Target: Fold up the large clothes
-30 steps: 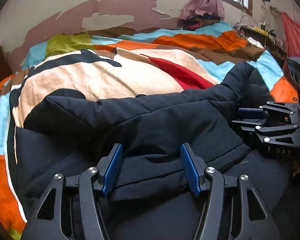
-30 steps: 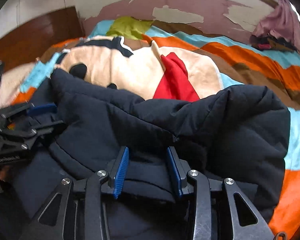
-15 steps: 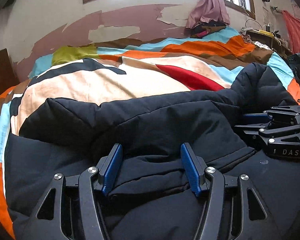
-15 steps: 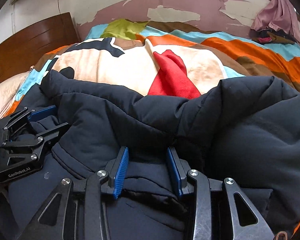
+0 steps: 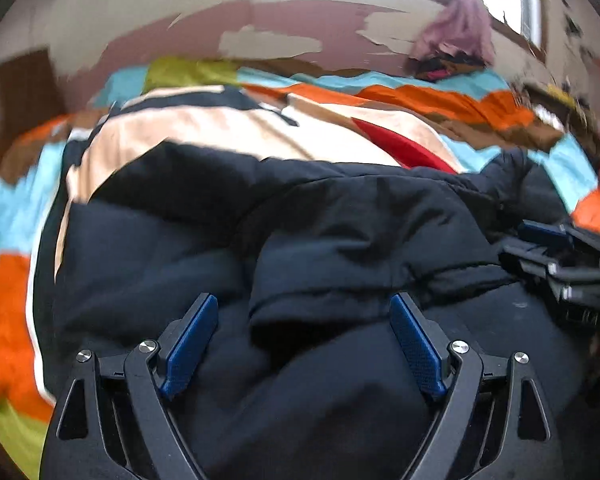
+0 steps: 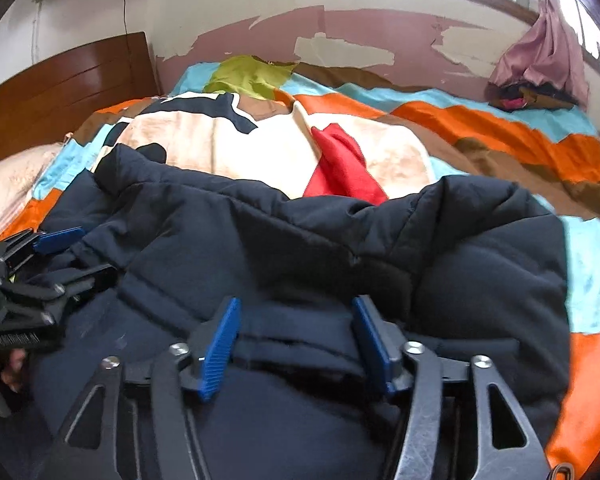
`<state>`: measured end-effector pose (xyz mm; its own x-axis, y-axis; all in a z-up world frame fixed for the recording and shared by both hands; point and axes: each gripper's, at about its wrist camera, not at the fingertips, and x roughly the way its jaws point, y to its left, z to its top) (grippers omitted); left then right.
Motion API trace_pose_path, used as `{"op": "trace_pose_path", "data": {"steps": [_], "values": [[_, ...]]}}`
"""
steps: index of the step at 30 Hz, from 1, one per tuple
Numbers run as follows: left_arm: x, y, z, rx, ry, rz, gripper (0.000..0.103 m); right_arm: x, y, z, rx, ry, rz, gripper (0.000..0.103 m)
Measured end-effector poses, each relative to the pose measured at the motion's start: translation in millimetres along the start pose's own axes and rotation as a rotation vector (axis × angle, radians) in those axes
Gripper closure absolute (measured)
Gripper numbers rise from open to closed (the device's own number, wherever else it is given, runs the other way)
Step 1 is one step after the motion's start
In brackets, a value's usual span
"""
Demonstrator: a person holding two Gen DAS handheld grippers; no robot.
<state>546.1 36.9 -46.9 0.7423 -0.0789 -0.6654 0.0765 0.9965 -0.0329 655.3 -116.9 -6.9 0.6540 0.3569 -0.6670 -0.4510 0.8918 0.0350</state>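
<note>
Tongs on the left [image 5: 300,320] stand wide, a folded edge of the dark jacket [image 5: 360,240] lying loose between them. Right tongs [image 6: 296,328] are spread too, straddling a jacket fold. Beyond, the jacket lies heaped on the bed's patchwork quilt [image 6: 480,128]

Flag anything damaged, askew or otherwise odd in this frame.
The wall behind the bed has paint peeling off in large patches. A heap of clothes sits at the quilt's far corner. The dark jacket lies bunched, only partly folded. Nothing looks spilled or torn.
</note>
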Motion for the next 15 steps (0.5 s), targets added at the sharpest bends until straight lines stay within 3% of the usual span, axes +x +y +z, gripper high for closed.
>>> {"op": "trace_pose_path", "data": {"steps": [1,2,6,11,15], "values": [[-5.9,1.2,0.8,-0.023,0.003,-0.006,0.019,-5.9,2.4,-0.8,-0.006,0.002,-0.021,0.027],[-14.0,1.8,2.2,-0.048,0.004,-0.016,0.019,-11.7,3.6,-1.4,-0.004,0.0,-0.033,0.024],[-45.2,-7.6,9.3,-0.049,-0.001,-0.03,0.019,-40.1,4.1,-2.0,0.031,-0.028,-0.037,0.022],[-92.4,-32.8,14.6,0.034,-0.061,0.007,0.018,-81.5,7.9,4.6,0.069,-0.042,-0.038,0.012],[-131.8,-52.6,12.1,0.096,-0.113,0.033,0.011,-120.9,15.8,9.6,0.076,-0.075,-0.049,0.001]]}}
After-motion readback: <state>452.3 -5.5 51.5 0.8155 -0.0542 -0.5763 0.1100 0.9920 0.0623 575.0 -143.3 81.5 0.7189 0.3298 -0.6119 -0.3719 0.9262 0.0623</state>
